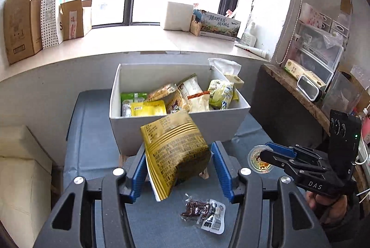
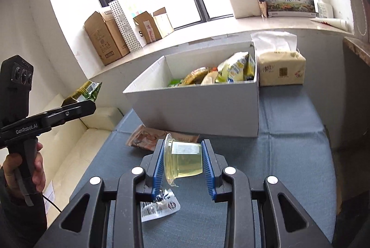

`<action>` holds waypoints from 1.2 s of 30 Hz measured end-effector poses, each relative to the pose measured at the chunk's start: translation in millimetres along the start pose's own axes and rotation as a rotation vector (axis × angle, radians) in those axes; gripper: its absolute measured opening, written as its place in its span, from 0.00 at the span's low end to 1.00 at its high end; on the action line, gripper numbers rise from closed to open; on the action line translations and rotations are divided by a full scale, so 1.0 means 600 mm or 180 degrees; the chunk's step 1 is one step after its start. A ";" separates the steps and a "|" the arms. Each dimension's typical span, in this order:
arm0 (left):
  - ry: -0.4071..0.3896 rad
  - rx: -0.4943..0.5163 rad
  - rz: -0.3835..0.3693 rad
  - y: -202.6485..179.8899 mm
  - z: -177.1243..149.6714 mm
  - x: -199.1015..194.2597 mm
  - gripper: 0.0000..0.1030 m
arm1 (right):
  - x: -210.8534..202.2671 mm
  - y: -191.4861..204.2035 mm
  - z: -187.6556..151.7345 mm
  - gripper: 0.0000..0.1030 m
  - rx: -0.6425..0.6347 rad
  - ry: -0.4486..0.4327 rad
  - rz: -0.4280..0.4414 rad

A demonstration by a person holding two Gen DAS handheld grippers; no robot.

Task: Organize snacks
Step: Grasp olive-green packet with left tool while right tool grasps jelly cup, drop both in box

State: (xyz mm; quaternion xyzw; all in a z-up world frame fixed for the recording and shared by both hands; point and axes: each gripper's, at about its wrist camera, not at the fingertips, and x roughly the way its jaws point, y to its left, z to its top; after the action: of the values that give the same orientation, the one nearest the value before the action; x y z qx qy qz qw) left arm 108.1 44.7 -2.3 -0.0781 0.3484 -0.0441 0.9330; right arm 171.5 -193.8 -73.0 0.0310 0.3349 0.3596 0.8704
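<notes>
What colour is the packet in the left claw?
Mustard yellow packet with dark print; clearest in the left wrist view.

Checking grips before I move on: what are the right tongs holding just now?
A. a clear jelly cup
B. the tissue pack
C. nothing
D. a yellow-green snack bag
A: in the right wrist view the right tongs have their blue pads pressed on both sides of a clear jelly cup lifted above the blue-grey table; the yellow-green snack bag is in the left tongs.
</notes>
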 end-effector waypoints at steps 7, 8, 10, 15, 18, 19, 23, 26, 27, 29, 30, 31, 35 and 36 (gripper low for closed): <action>-0.0122 0.0010 0.0039 -0.015 0.074 -0.009 0.56 | -0.012 0.023 0.096 0.33 -0.0194 -0.0223 0.0076; -0.0121 0.0014 0.0054 -0.017 0.083 -0.009 0.56 | -0.010 0.026 0.112 0.33 -0.0217 -0.0242 0.0077; -0.0225 0.0102 0.0205 -0.023 0.104 -0.011 0.56 | -0.004 0.034 0.140 0.33 -0.0291 -0.0284 0.0075; -0.0202 0.0083 0.0494 0.001 0.163 0.046 0.57 | 0.037 0.037 0.206 0.32 -0.0325 -0.0319 0.0061; -0.0117 0.0046 0.0669 0.027 0.188 0.098 0.57 | 0.078 0.026 0.235 0.33 -0.0300 -0.0246 0.0024; -0.0080 0.0045 0.0747 0.035 0.193 0.115 0.57 | 0.092 0.019 0.242 0.33 -0.0273 -0.0216 0.0014; 0.0067 0.0113 0.0932 0.056 0.197 0.174 0.57 | 0.141 -0.006 0.259 0.33 -0.0209 -0.0089 -0.0064; 0.0138 0.0075 0.0925 0.069 0.194 0.202 0.61 | 0.162 -0.019 0.266 0.34 -0.0158 -0.0057 -0.0098; 0.0153 0.0050 0.0969 0.071 0.193 0.207 0.66 | 0.165 -0.024 0.268 0.53 -0.0119 -0.0071 -0.0123; 0.0179 0.0073 0.1064 0.072 0.190 0.213 0.75 | 0.162 -0.033 0.269 0.98 -0.0023 -0.0122 -0.0196; 0.0168 0.0092 0.1058 0.072 0.189 0.212 0.82 | 0.153 -0.036 0.268 1.00 0.0018 -0.0213 -0.0199; 0.0136 0.0107 0.1032 0.072 0.186 0.208 0.85 | 0.142 -0.038 0.267 1.00 0.0025 -0.0274 -0.0157; 0.0035 0.0141 0.1071 0.065 0.180 0.187 0.92 | 0.117 -0.033 0.261 1.00 -0.0017 -0.0319 -0.0160; 0.0022 0.0135 0.1081 0.062 0.178 0.181 0.92 | 0.112 -0.030 0.257 1.00 -0.0041 -0.0325 -0.0169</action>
State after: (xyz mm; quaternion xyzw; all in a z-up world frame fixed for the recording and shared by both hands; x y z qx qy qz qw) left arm 261.3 78.6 1.0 0.0018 0.3589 0.1065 0.9273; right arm 310.2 -134.9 3.4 0.0348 0.2884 0.3365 0.8957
